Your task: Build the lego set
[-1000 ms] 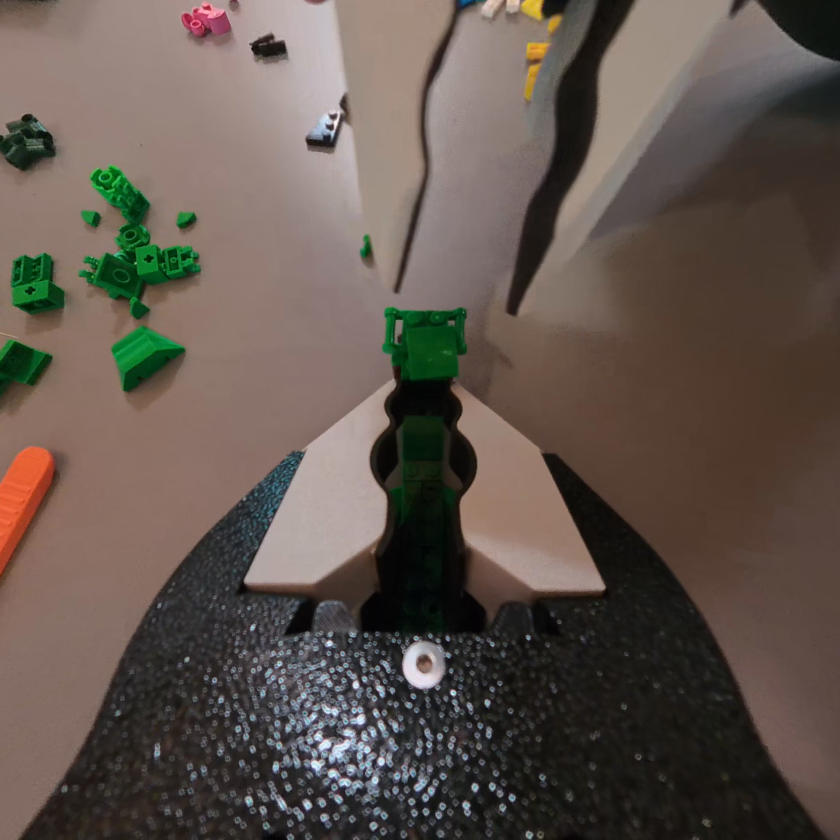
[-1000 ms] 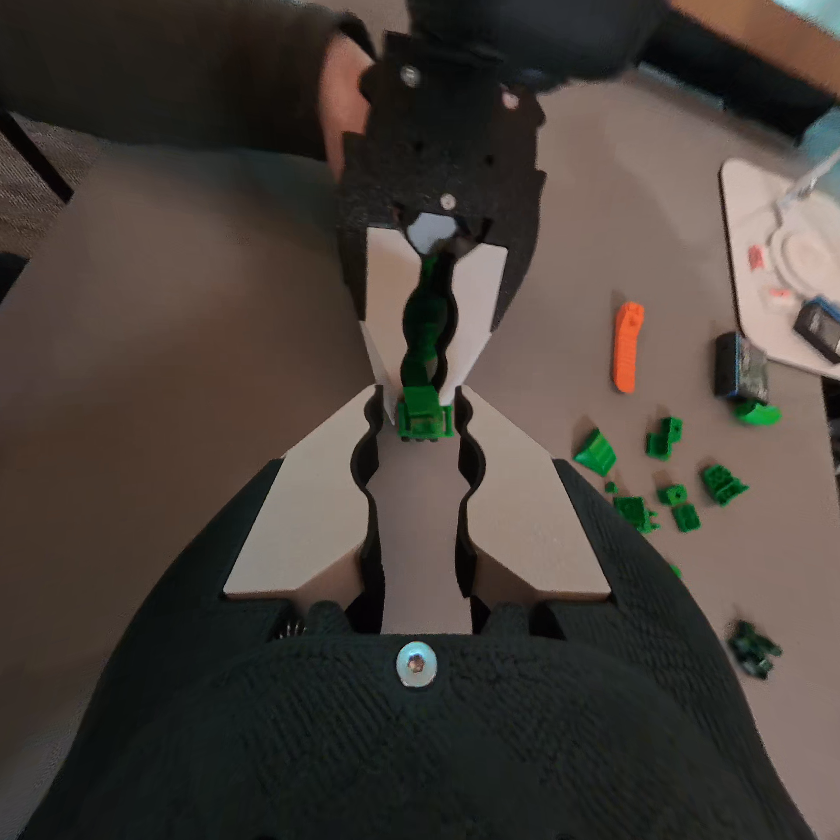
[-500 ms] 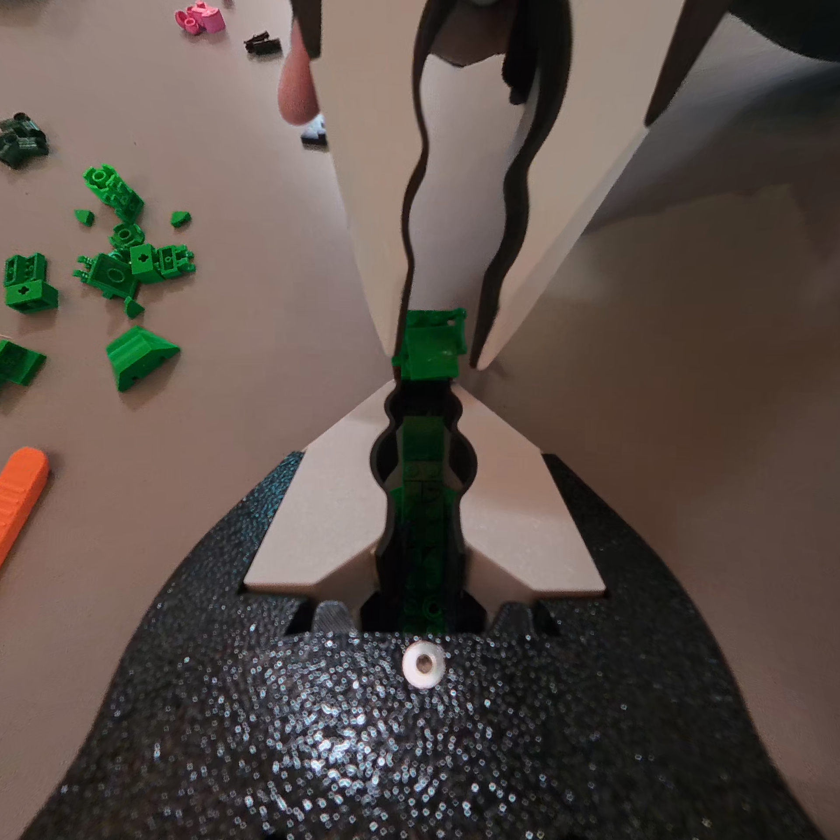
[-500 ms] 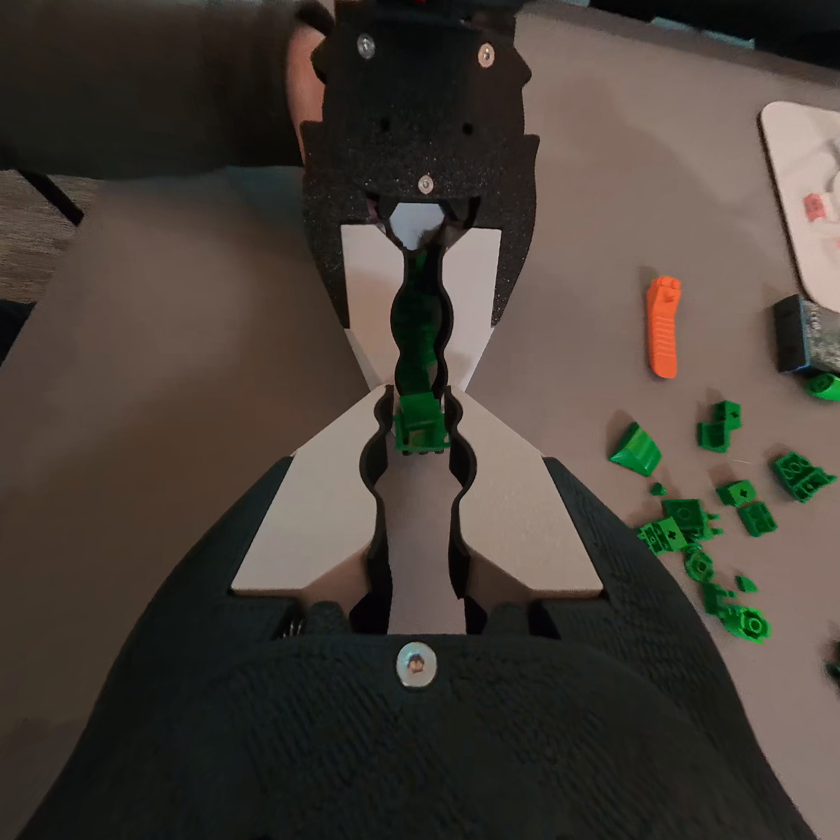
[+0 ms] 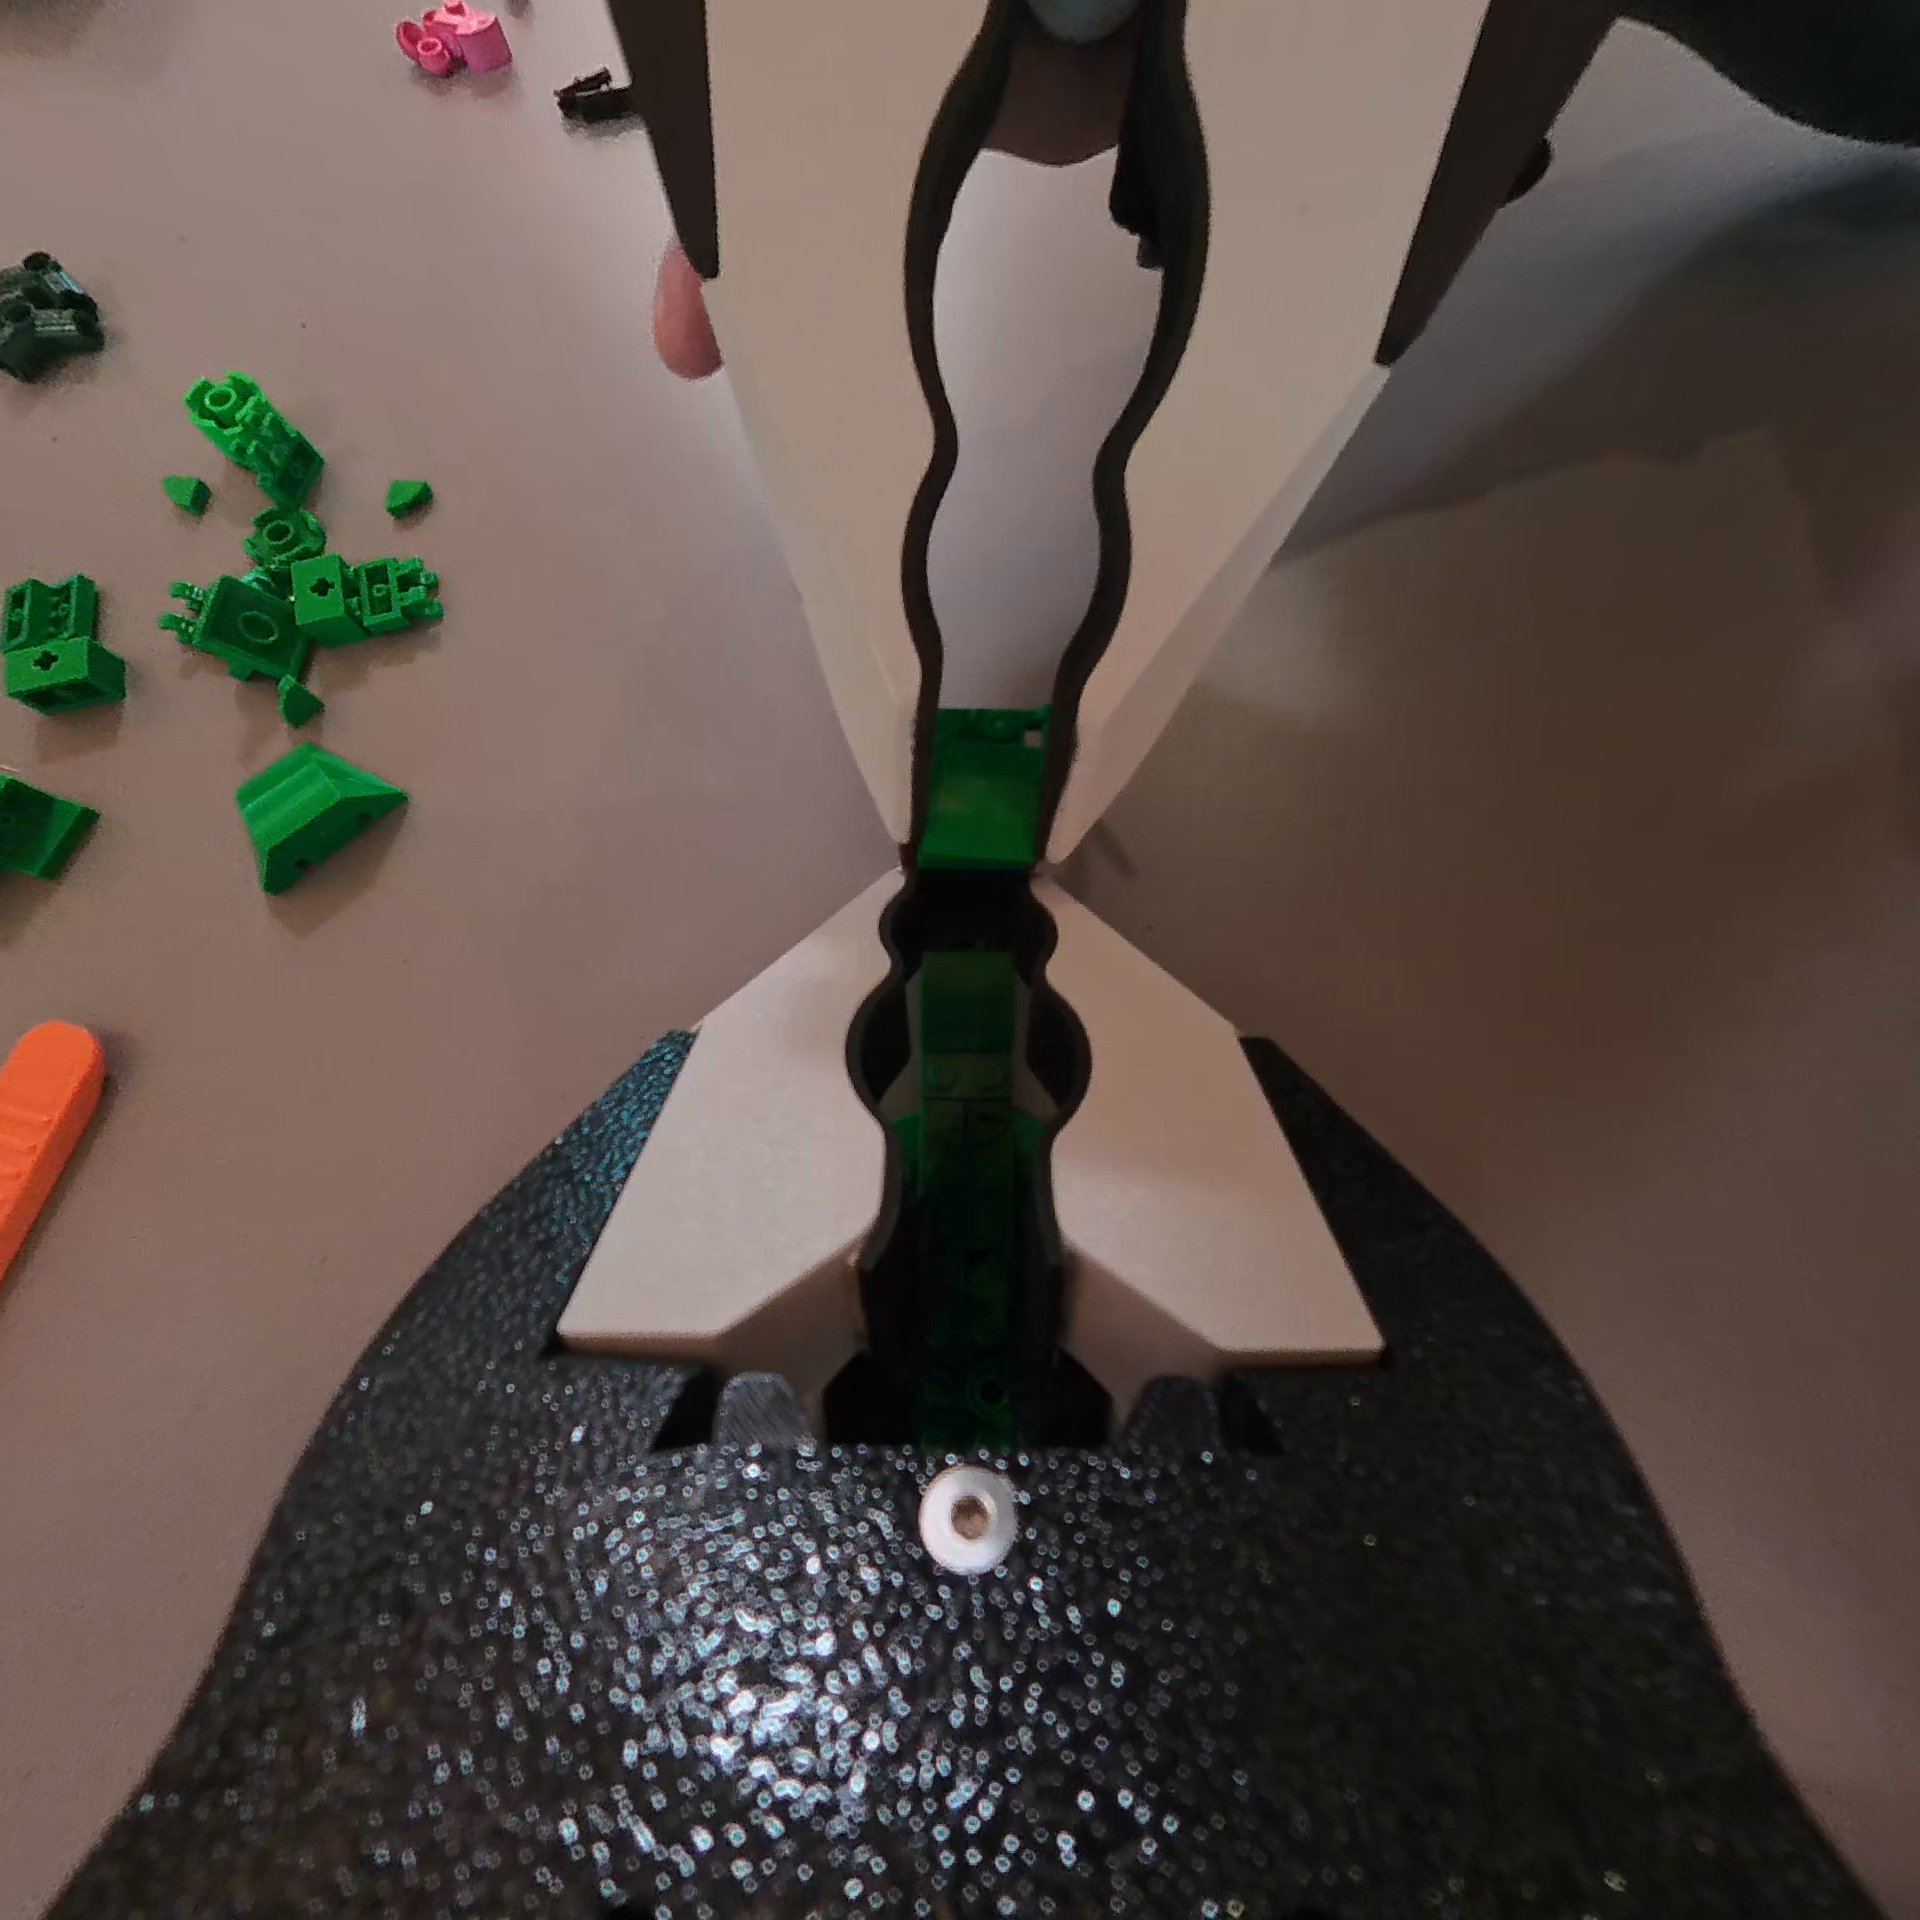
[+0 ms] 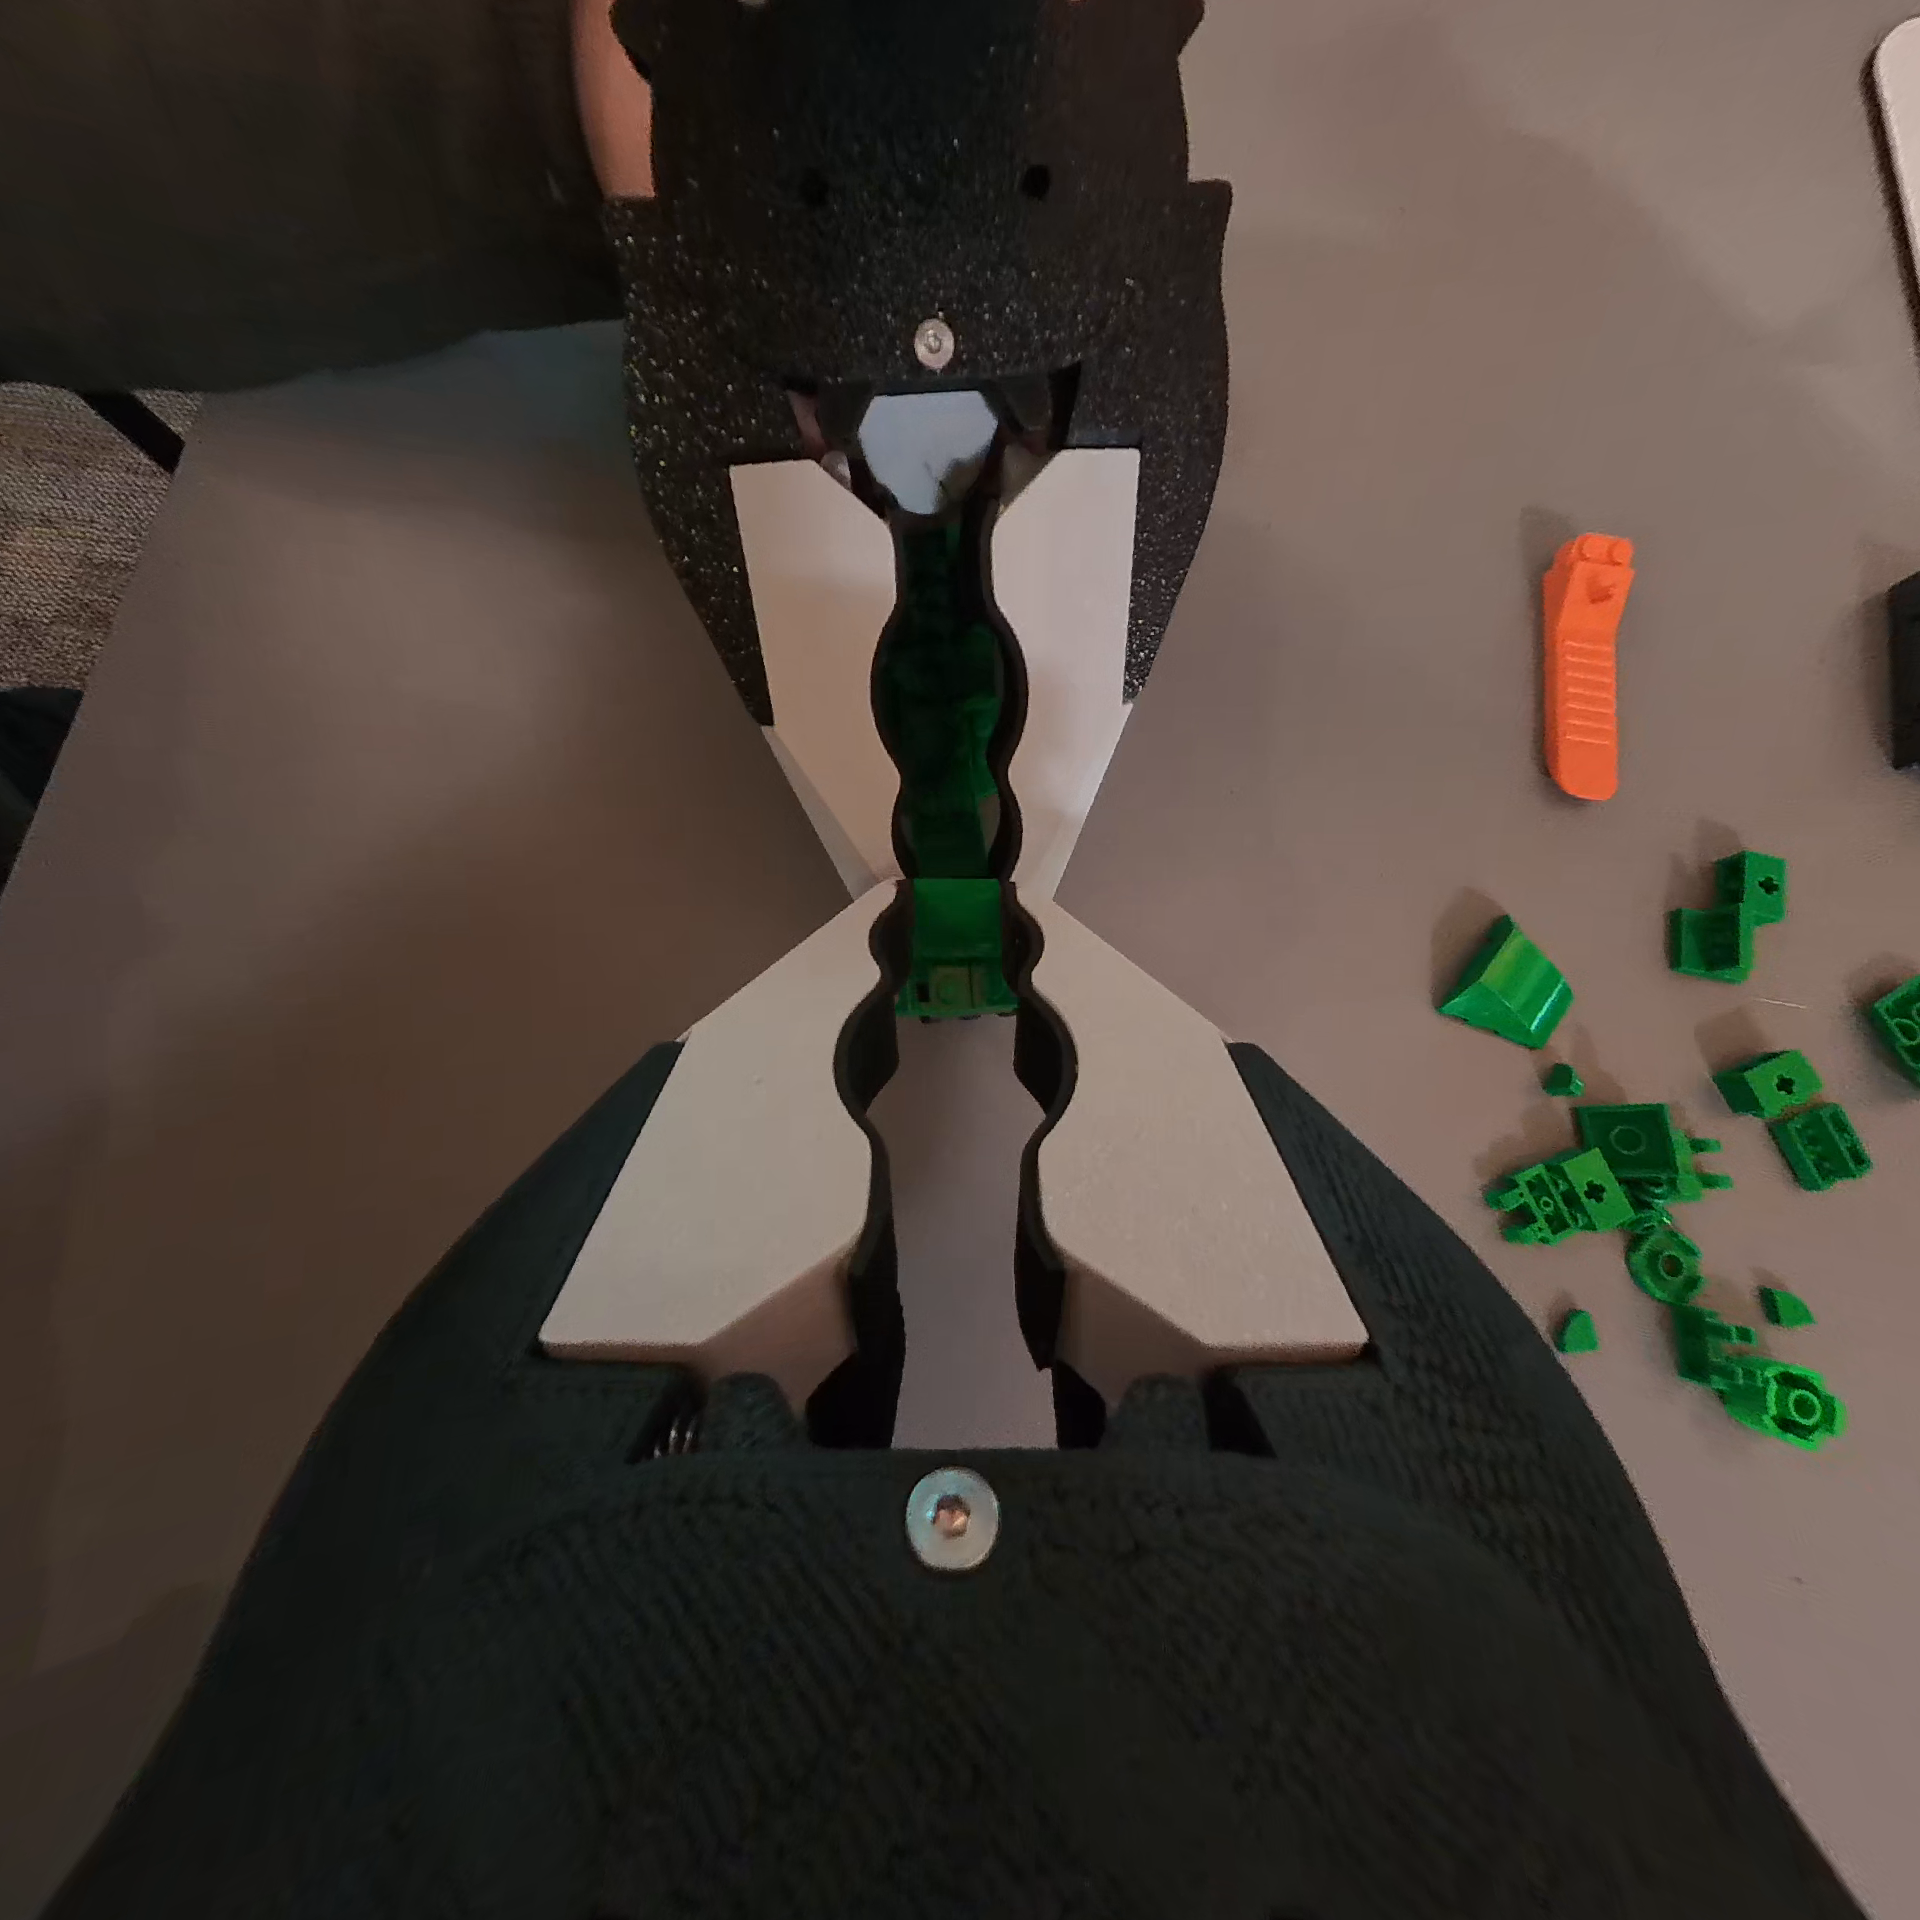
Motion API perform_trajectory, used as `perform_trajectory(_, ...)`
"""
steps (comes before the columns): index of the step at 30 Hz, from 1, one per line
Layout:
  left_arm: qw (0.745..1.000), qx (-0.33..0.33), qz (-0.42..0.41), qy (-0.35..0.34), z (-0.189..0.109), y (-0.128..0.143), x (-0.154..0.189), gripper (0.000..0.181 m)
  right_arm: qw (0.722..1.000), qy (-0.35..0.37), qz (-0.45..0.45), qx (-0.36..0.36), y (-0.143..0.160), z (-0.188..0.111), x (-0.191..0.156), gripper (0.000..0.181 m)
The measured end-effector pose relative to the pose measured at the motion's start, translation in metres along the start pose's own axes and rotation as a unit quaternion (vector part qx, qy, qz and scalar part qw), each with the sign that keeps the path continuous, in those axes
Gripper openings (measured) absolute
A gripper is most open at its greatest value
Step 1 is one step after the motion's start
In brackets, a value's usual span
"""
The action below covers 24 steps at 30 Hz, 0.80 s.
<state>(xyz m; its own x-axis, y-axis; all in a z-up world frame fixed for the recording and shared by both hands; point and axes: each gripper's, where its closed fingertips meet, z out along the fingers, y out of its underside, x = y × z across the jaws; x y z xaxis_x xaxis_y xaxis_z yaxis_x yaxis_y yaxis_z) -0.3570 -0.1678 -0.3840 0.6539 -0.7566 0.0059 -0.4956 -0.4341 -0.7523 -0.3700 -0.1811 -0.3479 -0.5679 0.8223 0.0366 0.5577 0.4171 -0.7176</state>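
Our left hand-held gripper [image 5: 977, 883] is clenched on a long green lego assembly [image 5: 971, 1122] that runs the length of its narrow finger gap, the front block [image 5: 982, 790] jutting just past the tips. Directly opposite, tip to tip, our right hand-held gripper [image 6: 956, 914] has its fingertips around that same front block [image 6: 954, 940]; the pads sit right at the block's sides, though we cannot tell whether they truly press it, and the rest of that gripper's gap shows bare worktop. Both tools are held above the grey-brown worktop [image 5: 582, 935].

Off to one side lies a loose scatter of green bricks [image 5: 301, 613], a ridged green wedge [image 5: 312, 816] nearest our left gripper, with an orange brick separator [image 6: 1584, 665] flat on the worktop just beside the scatter. Farther out, in the left wrist view, we see a dark green cluster [image 5: 42, 327], a small black piece [image 5: 592, 99] and pink pieces [image 5: 457, 36] near the top edge. A fingertip [image 5: 686, 322] shows behind the right gripper's finger
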Motion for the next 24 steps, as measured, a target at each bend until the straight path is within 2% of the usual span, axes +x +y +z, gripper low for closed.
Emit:
perform_trajectory(15, 1.000, 0.000, 0.001, 0.003, 0.0000, 0.0000, 0.0009, 0.015, 1.000, -0.010, 0.001, -0.004, 0.0004, -0.0002, -0.0014, 0.014)
perform_trajectory(24, 1.000, 0.000, 0.000, 0.004, -0.0001, 0.0002, 0.0012, 0.015, 1.000, -0.010, 0.002, 0.009, -0.0007, -0.0026, -0.0020, 0.021)
